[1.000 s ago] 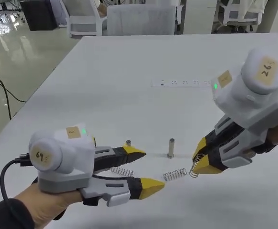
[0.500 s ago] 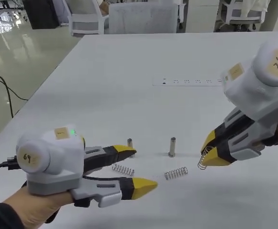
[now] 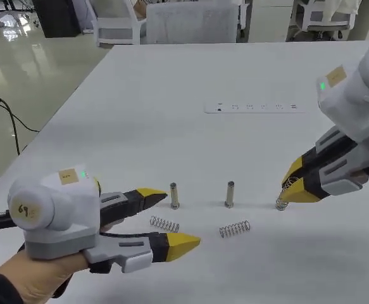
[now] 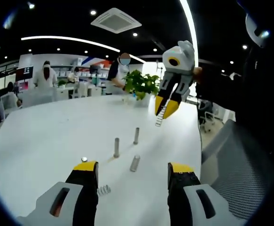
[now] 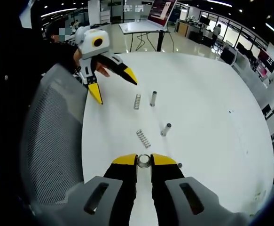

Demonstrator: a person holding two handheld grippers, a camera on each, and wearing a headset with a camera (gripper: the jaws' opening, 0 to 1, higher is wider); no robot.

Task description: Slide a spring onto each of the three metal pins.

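the right gripper [image 3: 290, 190] pinches a spring [image 5: 144, 161] upright, close by the rightmost metal pin [image 4: 137, 135]. the left gripper [image 3: 171, 217] hovers with jaws spread near the left pin [image 3: 174, 195], and two loose springs [image 3: 164, 223] [image 3: 235, 228] lie on the white table [image 3: 171, 114].
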